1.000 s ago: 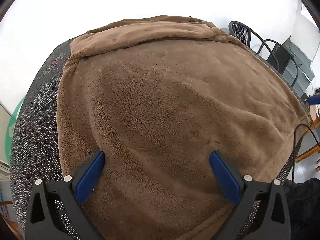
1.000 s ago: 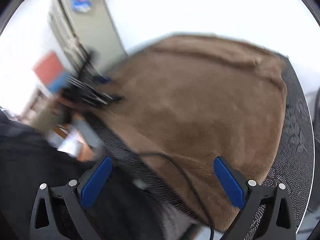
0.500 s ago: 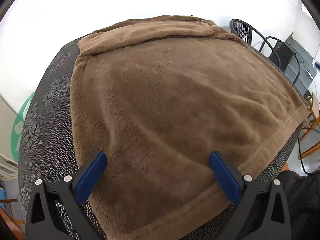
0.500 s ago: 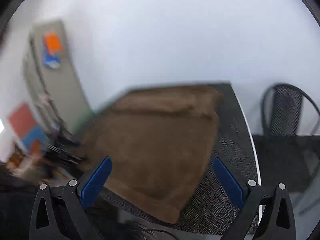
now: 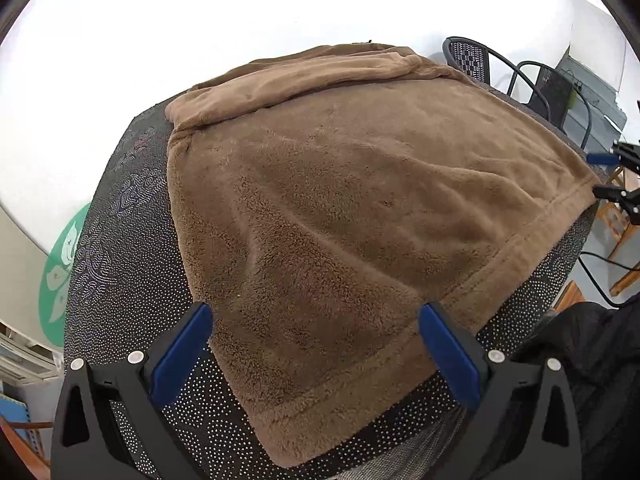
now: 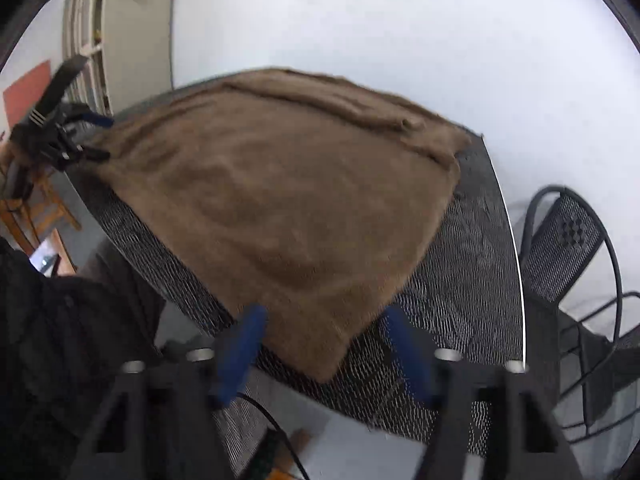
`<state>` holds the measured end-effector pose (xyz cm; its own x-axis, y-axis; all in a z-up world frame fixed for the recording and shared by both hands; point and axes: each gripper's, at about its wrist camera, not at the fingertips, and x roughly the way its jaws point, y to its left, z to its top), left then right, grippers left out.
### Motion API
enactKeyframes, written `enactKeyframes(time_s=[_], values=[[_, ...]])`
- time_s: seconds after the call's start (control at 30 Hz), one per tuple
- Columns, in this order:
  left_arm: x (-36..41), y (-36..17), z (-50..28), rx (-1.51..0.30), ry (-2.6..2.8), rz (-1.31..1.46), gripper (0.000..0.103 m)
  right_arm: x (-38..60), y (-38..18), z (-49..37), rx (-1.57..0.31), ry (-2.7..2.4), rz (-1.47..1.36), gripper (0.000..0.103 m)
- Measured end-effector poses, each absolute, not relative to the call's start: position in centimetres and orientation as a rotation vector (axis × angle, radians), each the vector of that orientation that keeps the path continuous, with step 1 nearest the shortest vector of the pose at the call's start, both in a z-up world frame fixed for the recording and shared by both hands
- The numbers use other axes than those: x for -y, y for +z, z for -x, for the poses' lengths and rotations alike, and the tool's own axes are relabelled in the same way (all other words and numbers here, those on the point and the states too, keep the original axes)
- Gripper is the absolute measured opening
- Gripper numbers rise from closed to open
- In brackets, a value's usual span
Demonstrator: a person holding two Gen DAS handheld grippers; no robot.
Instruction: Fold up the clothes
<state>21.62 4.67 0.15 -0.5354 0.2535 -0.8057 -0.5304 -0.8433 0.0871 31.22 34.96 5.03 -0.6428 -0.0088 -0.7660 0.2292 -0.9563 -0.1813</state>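
Between the right hand-held gripper's (image 6: pixel 326 346) closing jaws lies the brown garment's (image 6: pixel 288 208) corner.

I am working in what is looking like a plain office or lab room rather than a home. Bare white walls (image 6: pixel 400 40) are surrounding me. A dark table (image 5: pixel 120 240) with a dotted patterned cover is standing in front of me, and black metal mesh chairs (image 6: pixel 568 248) are sitting beside it. A grey cabinet (image 6: pixel 132 28) is standing against one wall, wooden furniture legs (image 5: pixel 624 236) are showing on the grey floor, black cables (image 5: pixel 600 276) are trailing about, and a green round floor marking (image 5: pixel 60 276) is lying beside the table.
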Motion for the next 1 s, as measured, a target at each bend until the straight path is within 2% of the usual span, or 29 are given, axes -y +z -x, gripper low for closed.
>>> enactKeyframes(time_s=[0.2, 0.43, 0.53, 0.6, 0.7, 0.77, 1.0], values=[[-4.9, 0.1, -21.3, -0.441, 2.370, 1.182, 0.103, -34.8, 4.9, -32.2, -0.446, -2.659, -1.245, 0.058], [-4.5, -0.2, -21.2, -0.393, 2.371, 1.197, 0.103, -34.5, 4.0, -32.2, -0.614, -2.665, -1.302, 0.058], [-4.6, -0.3, -21.0, -0.391, 2.370, 1.200, 0.103, -34.0, 4.5, -31.6, -0.606, -2.671, -1.278, 0.048], [-4.7, -0.2, -21.0, -0.402, 2.371, 1.197, 0.103, -33.3, 4.7, -31.0, -0.642, -2.671, -1.256, 0.030], [-4.6, -0.1, -21.3, -0.410, 2.375, 1.190, 0.103, -32.8, 5.4, -30.1, -0.659, -2.692, -1.229, 0.018], [-4.4, -0.1, -21.4, -0.401, 2.377, 1.190, 0.103, -33.4, 6.1, -29.4, -0.606, -2.732, -1.214, 0.014], [-3.2, 0.3, -22.7, -0.404, 2.395, 1.167, 0.103, -35.4, 8.7, -26.1, -0.402, -2.844, -1.142, 0.013]])
